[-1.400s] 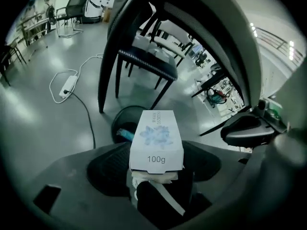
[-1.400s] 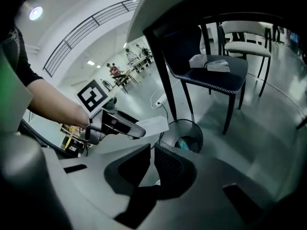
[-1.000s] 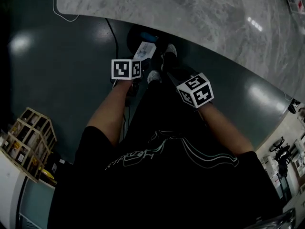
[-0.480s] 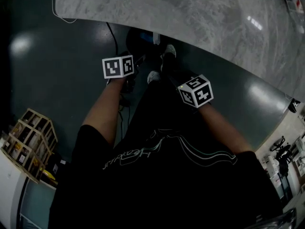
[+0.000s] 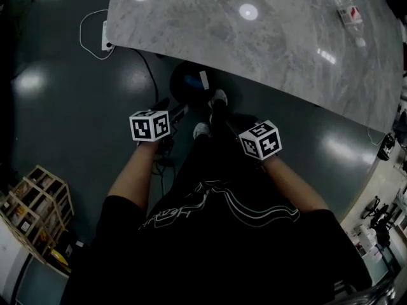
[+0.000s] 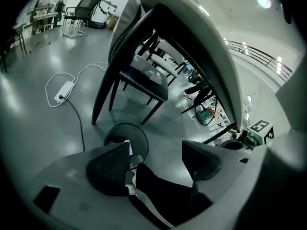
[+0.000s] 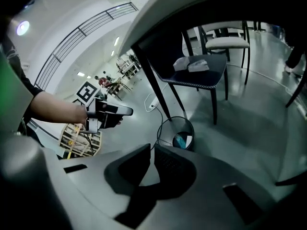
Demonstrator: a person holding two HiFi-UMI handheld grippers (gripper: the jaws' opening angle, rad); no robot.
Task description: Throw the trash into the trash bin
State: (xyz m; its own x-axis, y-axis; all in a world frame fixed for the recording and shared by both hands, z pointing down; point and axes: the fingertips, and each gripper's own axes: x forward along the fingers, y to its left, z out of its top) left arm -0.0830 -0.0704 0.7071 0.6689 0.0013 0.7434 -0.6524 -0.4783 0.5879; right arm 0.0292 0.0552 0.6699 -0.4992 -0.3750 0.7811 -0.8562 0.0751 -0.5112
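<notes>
The drop looks done. Blue and white trash (image 7: 181, 140) lies inside the trash bin (image 7: 167, 131), which stands on the floor under the edge of the table (image 5: 267, 37), at twelve o'clock from the person's shoes (image 5: 219, 97). In the head view the left gripper (image 6: 154, 153) hangs at about seven o'clock of the bin. Its jaws have just been opening and stand wide, with nothing between them. The right gripper (image 7: 150, 156), at about four o'clock of the bin, has its jaws nearly together on nothing. I judge this to be the release step, with the bin now filled. What looks like a bottle (image 5: 348, 11) lies on the table at two o'clock. If that counts as trash, the next move calls for a reach there with open jaws.
</notes>
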